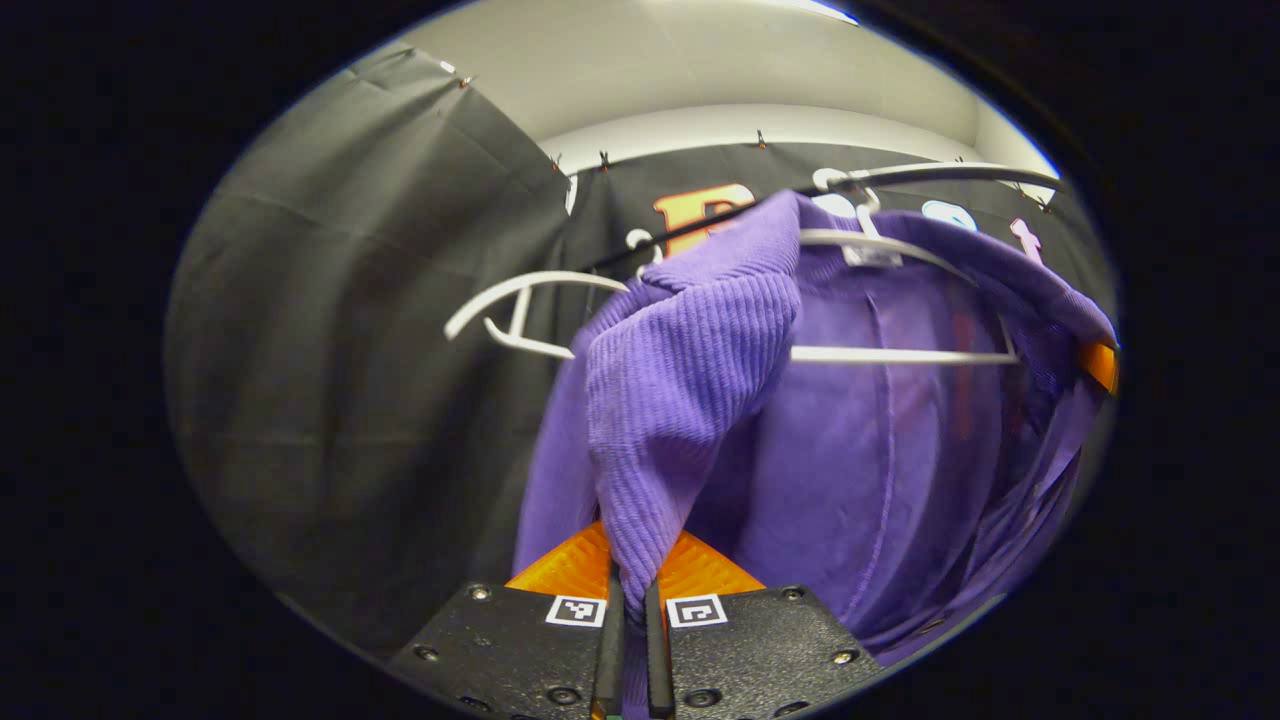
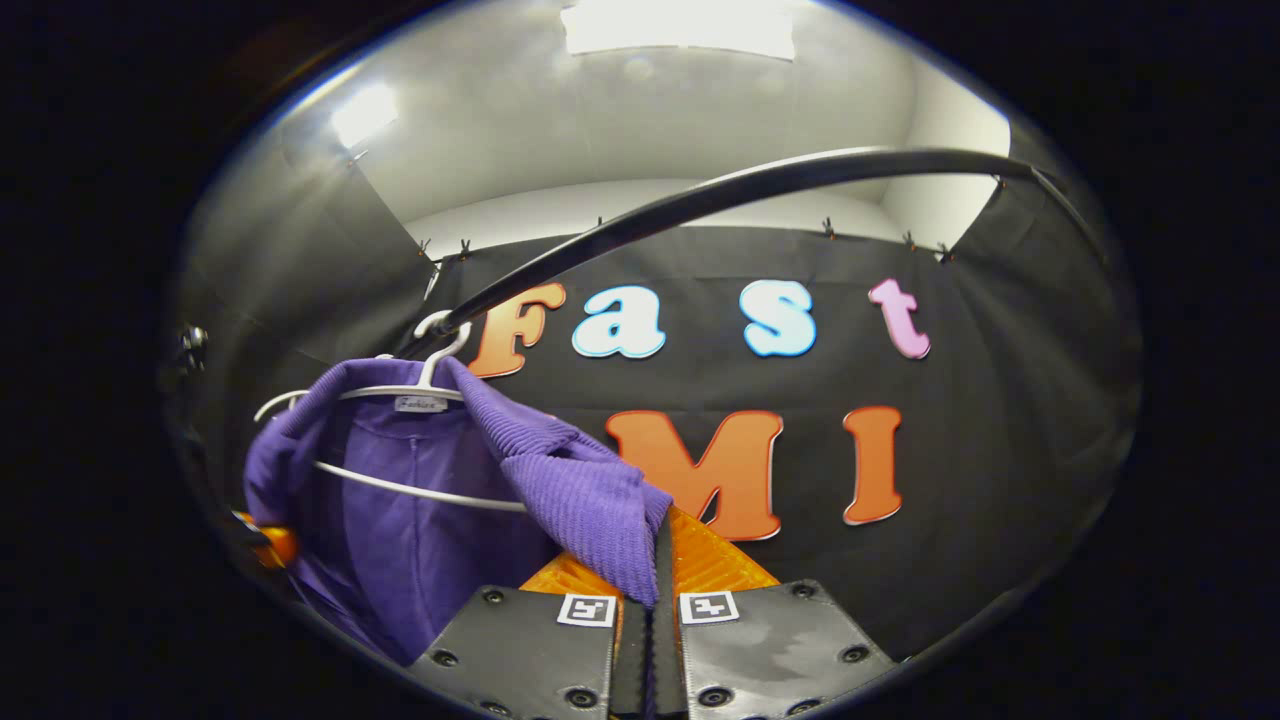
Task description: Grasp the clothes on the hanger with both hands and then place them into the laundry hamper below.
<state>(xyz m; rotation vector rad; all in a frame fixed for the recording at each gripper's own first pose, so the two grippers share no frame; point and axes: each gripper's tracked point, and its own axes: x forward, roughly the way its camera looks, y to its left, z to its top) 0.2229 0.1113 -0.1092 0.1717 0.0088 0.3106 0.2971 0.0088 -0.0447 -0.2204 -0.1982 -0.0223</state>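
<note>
Left gripper view: the left hand-held gripper (image 1: 630,600) is clenched on a ribbed fold of the purple garment (image 1: 680,380), the cloth running up from between its fingers toward 12 o'clock. The garment hangs on a white hanger (image 1: 900,354), hooked over the dark rail (image 1: 950,175) at about 1 o'clock. A second, bare hanger (image 1: 520,300) sits at 10 o'clock, just beside the garment's shoulder.

In the right gripper view, the right hand-held gripper (image 2: 650,610) likewise grips the garment's (image 2: 580,500) other ribbed shoulder, which is drawn down off the hanger's (image 2: 420,490) end toward 6 o'clock. The rest of the cloth lies at 9 o'clock, under the rail (image 2: 700,205).

By my reading, the two-handed grasp is done. What is left: working the garment free of the hanger, then lowering it into the hamper, whose place I cannot tell.
</note>
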